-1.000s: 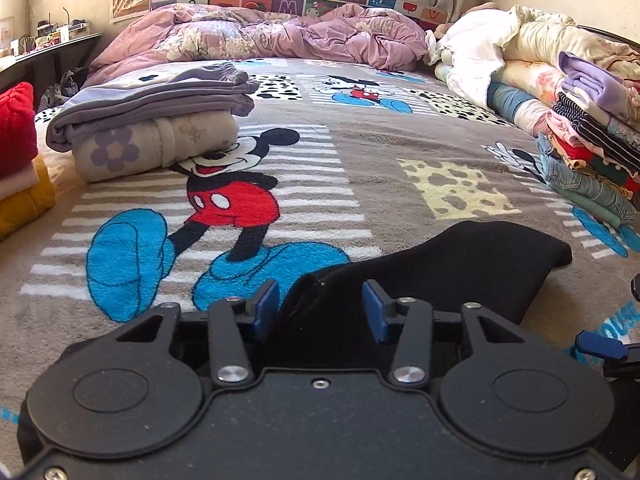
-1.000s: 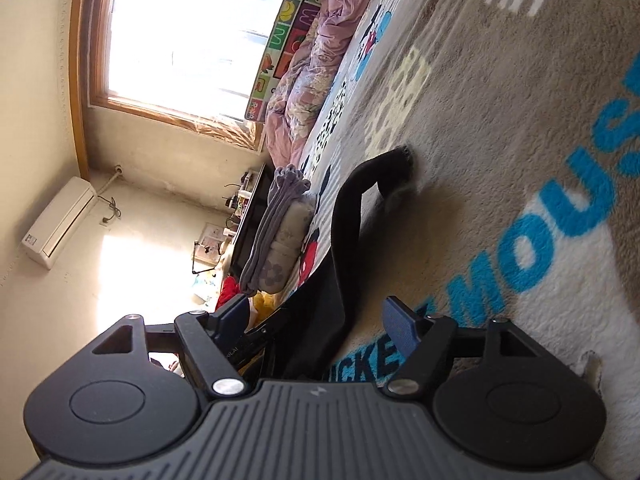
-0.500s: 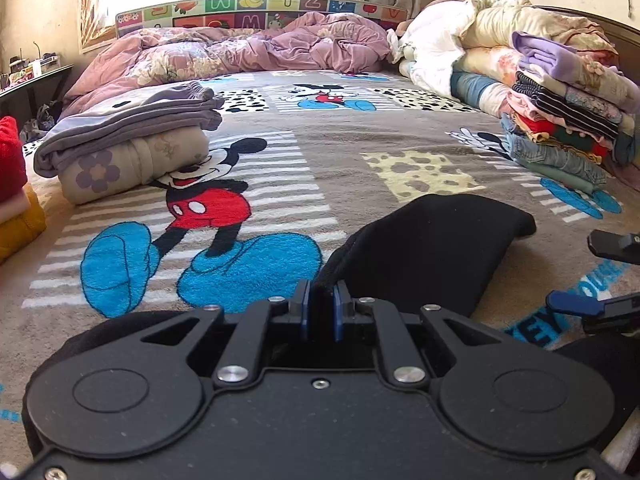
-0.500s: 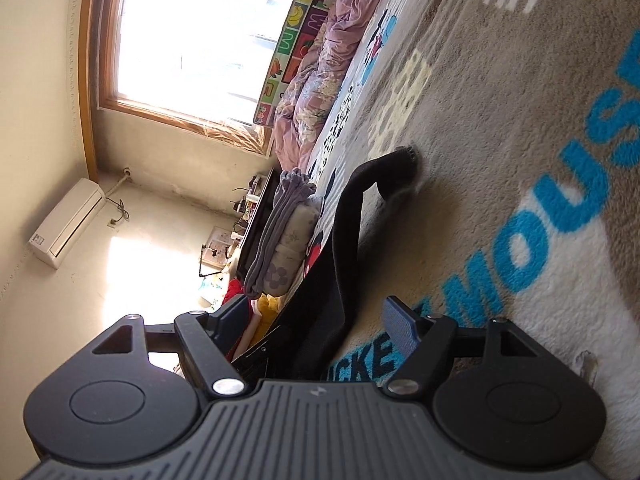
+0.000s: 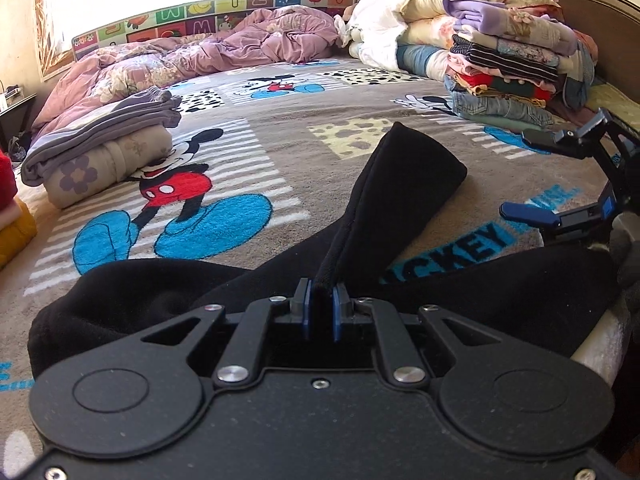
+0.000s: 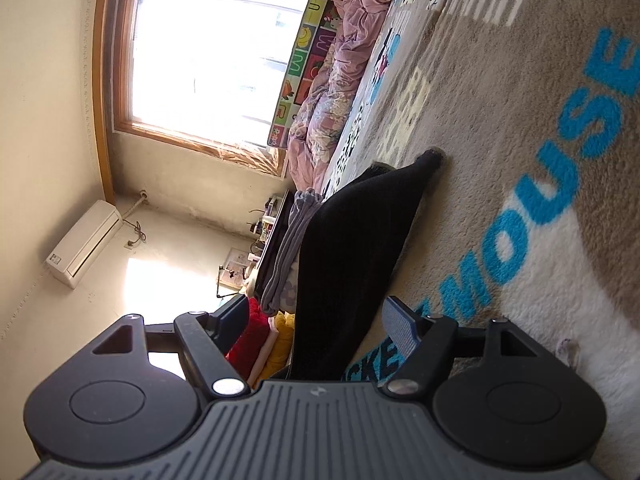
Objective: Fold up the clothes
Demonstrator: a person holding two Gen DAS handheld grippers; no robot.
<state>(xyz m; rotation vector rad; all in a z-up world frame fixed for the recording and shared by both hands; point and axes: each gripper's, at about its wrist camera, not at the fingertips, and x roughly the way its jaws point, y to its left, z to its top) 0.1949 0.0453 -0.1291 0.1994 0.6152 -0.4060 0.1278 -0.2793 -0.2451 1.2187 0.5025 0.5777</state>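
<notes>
On the cartoon blanket [image 5: 360, 92], black garment [image 5: 400, 184]: soft, floppy, light. Left gripper [image 5: 320, 300] pinched tight on its hem. Right gripper [image 6: 316, 320] wide apart, holding nothing. Best grabbed by edges.

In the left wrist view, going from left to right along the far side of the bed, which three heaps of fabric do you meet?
Folded grey clothes on a flowered roll → crumpled pink quilt → tall stack of folded clothes.

black garment [image 5: 400, 184], grey-brown blanket [image 5: 312, 160] with a red, black and blue cartoon mouse plus blue lettering, crumpled pinkish-purple floral duvet [image 5: 224, 56], grey folded clothes [image 5: 100, 136], blue gripper pads [image 5: 337, 312]
</notes>
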